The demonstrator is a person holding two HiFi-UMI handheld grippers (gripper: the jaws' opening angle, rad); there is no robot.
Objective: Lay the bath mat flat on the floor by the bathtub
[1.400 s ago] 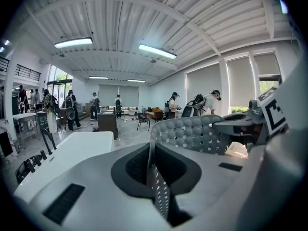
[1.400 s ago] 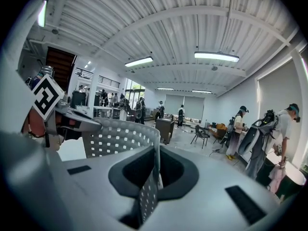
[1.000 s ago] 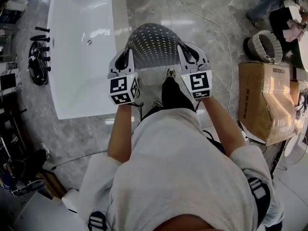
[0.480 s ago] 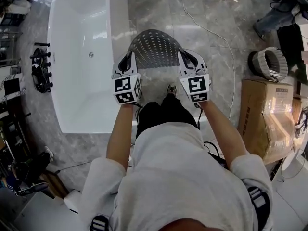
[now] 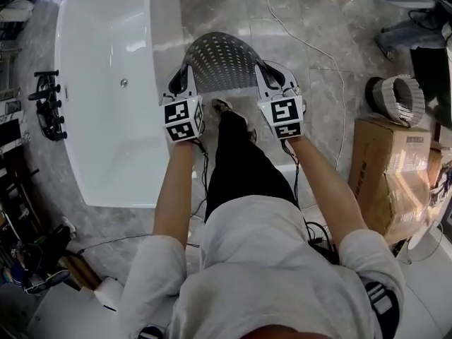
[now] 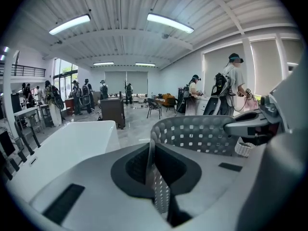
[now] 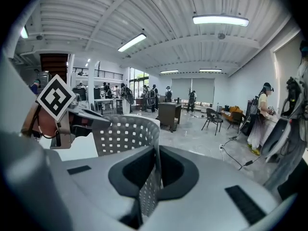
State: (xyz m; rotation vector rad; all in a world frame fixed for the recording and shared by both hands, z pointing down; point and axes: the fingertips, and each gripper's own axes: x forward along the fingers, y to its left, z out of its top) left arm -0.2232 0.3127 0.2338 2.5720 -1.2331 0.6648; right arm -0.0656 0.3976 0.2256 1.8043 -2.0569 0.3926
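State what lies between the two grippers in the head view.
The grey perforated mat arches from left gripper to right gripper, each shut on an edge; head view shows it.

The left hand-held gripper [image 6: 155,174] has its jaws closed on one edge of a grey perforated bath mat [image 6: 197,134]. The mat arches up and across to the right hand-held gripper [image 6: 240,127]. A white bathtub [image 6: 67,146] sits to the left, and people [image 6: 236,83] stand well beyond.
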